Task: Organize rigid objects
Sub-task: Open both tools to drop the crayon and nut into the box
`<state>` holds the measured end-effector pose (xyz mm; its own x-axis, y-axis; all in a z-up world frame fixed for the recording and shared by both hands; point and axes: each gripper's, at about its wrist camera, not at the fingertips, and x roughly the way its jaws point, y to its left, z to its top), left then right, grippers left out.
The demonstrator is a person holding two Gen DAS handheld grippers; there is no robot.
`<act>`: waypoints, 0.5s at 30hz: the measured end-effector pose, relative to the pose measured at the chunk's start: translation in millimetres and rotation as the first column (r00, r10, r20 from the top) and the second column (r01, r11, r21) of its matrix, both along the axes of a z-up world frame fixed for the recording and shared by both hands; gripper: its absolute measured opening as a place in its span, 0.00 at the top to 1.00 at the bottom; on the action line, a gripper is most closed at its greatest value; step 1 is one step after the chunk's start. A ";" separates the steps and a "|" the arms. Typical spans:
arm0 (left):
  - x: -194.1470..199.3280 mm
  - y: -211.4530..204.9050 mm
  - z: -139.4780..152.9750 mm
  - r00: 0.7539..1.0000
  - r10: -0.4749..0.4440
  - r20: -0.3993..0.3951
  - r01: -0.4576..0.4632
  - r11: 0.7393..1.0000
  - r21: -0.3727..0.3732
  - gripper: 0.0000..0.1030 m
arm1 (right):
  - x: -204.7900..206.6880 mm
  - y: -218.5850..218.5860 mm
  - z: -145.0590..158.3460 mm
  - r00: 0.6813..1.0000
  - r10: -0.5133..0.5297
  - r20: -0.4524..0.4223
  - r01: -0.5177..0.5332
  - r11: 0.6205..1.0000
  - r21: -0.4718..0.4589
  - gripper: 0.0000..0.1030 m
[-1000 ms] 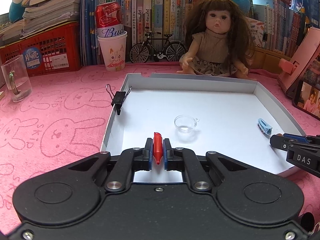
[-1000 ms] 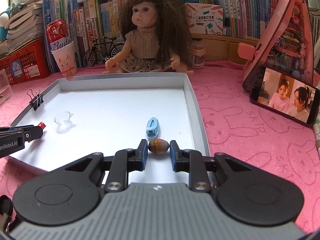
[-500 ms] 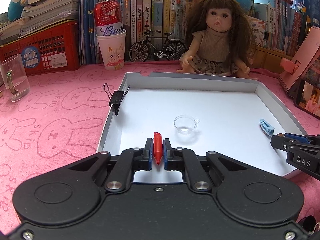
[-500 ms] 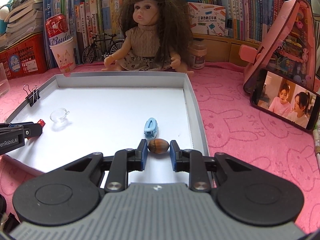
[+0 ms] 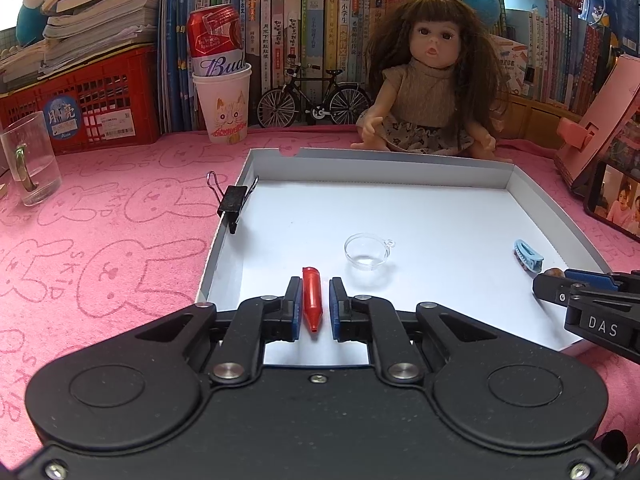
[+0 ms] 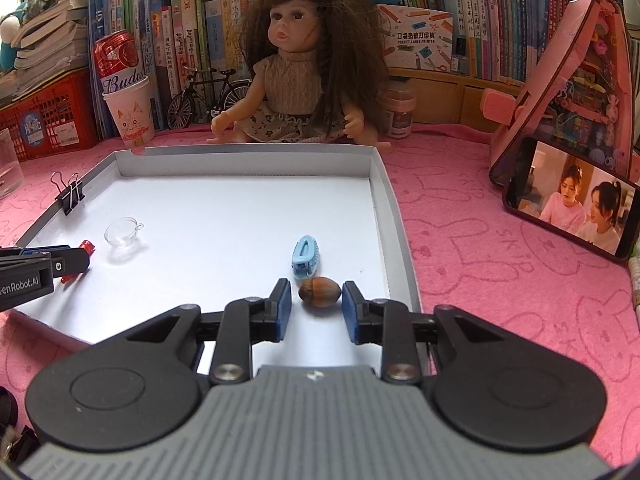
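A white shallow tray (image 5: 372, 164) (image 6: 384, 184) lies on the pink cloth. My left gripper (image 5: 312, 304) stands open over the tray's near left part, with a red pointed cap (image 5: 311, 298) lying between its fingers, gaps on both sides. My right gripper (image 6: 315, 304) is open at the tray's near right, with a brown acorn (image 6: 319, 290) between its fingers, the right pad close to it. A blue hair clip (image 6: 305, 256) (image 5: 527, 255) lies just beyond the acorn. A clear small cup (image 5: 367, 251) (image 6: 121, 233) sits in the tray. A black binder clip (image 5: 233, 201) (image 6: 69, 193) grips the left wall.
A doll (image 5: 430, 80) sits behind the tray. A paper cup with a red can (image 5: 222, 96), a model bicycle (image 5: 314, 102), a red crate (image 5: 80, 112) and books line the back. A glass mug (image 5: 26, 160) stands left. A phone (image 6: 572, 212) leans on a pink case at right.
Both grippers have opened: the left let go of the red cap and the right let go of the acorn. Both objects now rest on the tray floor.
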<state>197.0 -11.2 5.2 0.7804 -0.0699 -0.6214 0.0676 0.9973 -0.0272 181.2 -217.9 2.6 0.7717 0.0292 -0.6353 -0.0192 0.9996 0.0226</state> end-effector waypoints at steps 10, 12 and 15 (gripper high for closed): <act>-13.2 -1.3 10.1 1.000 -0.009 0.029 0.009 1.000 0.002 0.73 | -9.8 0.3 9.5 1.000 0.007 0.027 -0.007 1.000 -0.004 0.43; -15.7 -1.4 12.5 0.999 -0.010 0.034 0.010 1.000 0.003 0.69 | -12.5 -0.2 11.9 0.999 0.009 0.035 -0.008 1.000 -0.005 0.42; -20.4 -1.6 16.1 0.999 -0.017 0.040 0.017 1.000 -0.001 0.64 | -17.4 -1.2 15.9 0.999 0.011 0.046 -0.011 1.000 0.000 0.39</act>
